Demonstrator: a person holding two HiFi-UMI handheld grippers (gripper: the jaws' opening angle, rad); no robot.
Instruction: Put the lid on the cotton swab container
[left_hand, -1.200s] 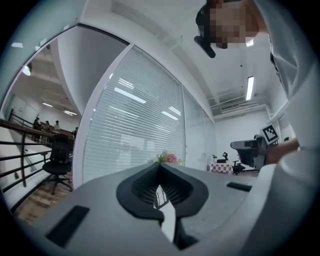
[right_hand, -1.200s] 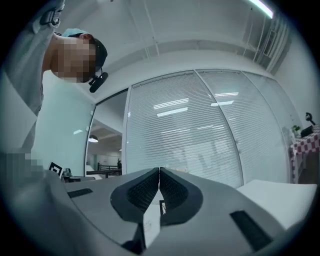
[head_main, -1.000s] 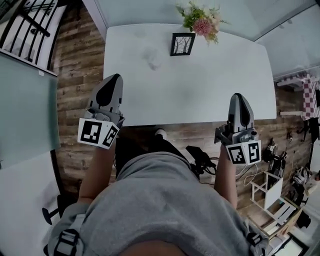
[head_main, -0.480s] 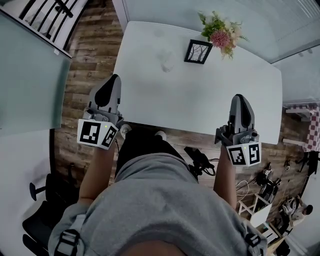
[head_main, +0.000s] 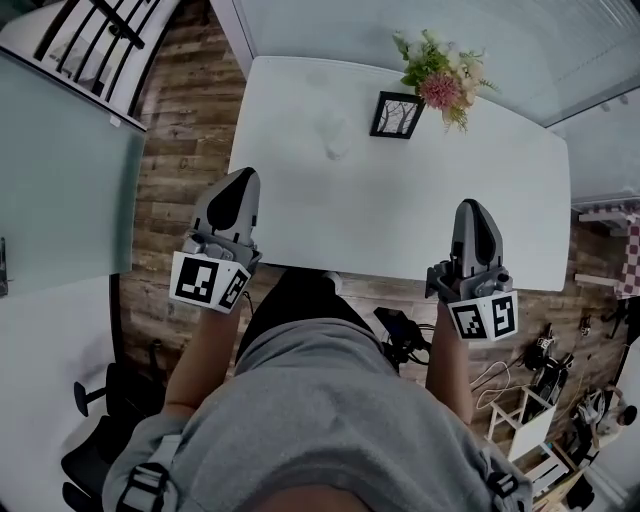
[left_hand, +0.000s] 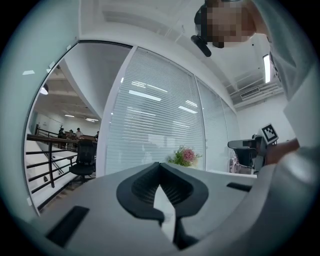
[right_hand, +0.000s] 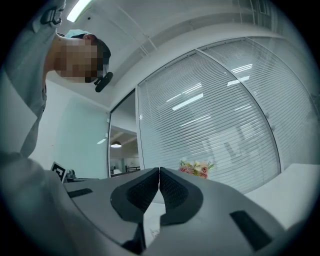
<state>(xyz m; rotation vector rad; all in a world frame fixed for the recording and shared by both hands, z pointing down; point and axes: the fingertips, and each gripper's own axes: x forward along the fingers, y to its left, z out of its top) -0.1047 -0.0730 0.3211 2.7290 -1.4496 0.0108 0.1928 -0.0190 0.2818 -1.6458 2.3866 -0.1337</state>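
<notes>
Jaws clenched and empty on left gripper (head_main: 243, 180) and right gripper (head_main: 470, 207), both at near edge of white table (head_main: 400, 215). Cotton swab container (head_main: 335, 138) is only a faint pale blur beside picture frame (head_main: 396, 114); lid can't be made out.

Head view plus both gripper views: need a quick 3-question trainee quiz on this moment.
1. True or false: the left gripper and the right gripper both have their jaws together with nothing between them.
2. Multiple choice: what stands right beside the flowers on the table? A. picture frame B. laptop C. kettle
3. Fill in: seen from the person, the flowers stand at the table's ___ edge.

Key: 1 true; 2 A; 3 far.
</notes>
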